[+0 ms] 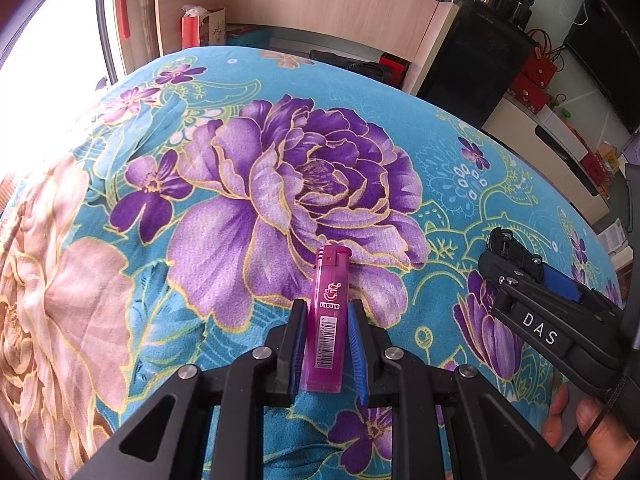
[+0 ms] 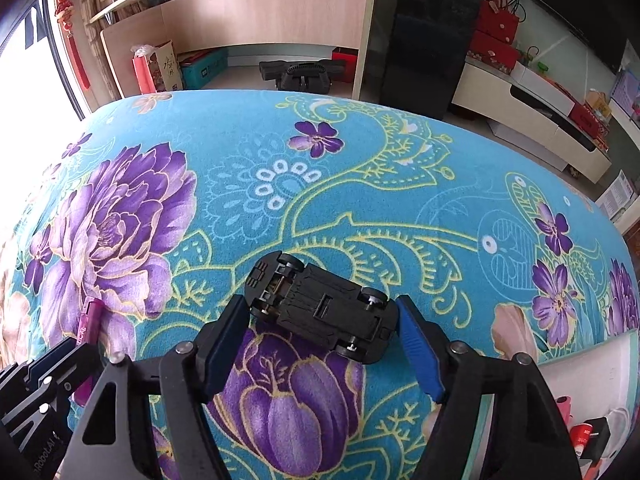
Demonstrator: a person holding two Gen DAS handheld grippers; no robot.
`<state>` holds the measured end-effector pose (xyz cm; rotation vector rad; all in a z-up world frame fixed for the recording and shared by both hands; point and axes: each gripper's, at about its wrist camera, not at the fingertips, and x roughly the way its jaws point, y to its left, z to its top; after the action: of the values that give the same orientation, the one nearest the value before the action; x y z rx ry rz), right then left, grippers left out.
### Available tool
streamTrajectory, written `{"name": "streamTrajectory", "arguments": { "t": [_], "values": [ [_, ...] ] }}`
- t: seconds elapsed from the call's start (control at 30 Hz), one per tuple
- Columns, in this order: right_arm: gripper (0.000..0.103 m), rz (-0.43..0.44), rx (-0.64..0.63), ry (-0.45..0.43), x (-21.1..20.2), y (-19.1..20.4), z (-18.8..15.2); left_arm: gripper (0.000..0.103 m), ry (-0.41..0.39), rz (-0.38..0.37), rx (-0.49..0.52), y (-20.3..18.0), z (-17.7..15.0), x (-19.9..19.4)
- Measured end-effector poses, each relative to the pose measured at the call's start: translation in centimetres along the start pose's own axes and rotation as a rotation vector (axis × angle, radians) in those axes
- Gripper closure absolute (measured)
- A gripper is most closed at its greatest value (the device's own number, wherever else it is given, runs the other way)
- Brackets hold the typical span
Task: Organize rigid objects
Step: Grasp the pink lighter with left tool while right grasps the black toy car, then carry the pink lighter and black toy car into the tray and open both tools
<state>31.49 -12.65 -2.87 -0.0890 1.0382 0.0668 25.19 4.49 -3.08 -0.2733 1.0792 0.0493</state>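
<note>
A translucent purple lighter (image 1: 327,320) stands between the fingers of my left gripper (image 1: 326,308), which is shut on it, top end pointing away, above the flowered cloth. A black toy car (image 2: 320,306) lies upside down, wheels up, between the fingers of my right gripper (image 2: 322,312), which is shut on its two ends. In the left wrist view the right gripper (image 1: 532,288) shows at the right with the car's underside (image 1: 510,250) at its tip. In the right wrist view the lighter (image 2: 89,320) and left gripper (image 2: 60,364) show at the lower left.
A teal cloth with purple and pink flowers (image 1: 304,168) covers the whole work surface. Beyond its far edge stand a wooden shelf unit (image 2: 260,24), a black cabinet (image 2: 424,40), a low TV stand with red boxes (image 2: 540,92) and a black device on the floor (image 2: 302,72).
</note>
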Motion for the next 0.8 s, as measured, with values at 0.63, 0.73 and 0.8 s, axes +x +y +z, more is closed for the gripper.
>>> {"name": "streamTrajectory", "arguments": {
  "t": [0.63,0.73,0.8],
  "values": [
    [0.028,-0.018,0.162,-0.165,-10.0,-3.1,-5.4,0.082,-0.1,-0.056,0.066,-2.8,-0.1,-4.9],
    [0.028,-0.041,0.203,-0.178,-11.3,-4.3,-7.0,0.082,-0.119,-0.085,0.089,-3.8,-0.3,-6.0],
    [0.028,-0.048,0.236,-0.177,-12.0,-5.1,-7.9,0.082,-0.13,-0.097,0.108,-4.6,-0.5,-6.7]
  ]
}}
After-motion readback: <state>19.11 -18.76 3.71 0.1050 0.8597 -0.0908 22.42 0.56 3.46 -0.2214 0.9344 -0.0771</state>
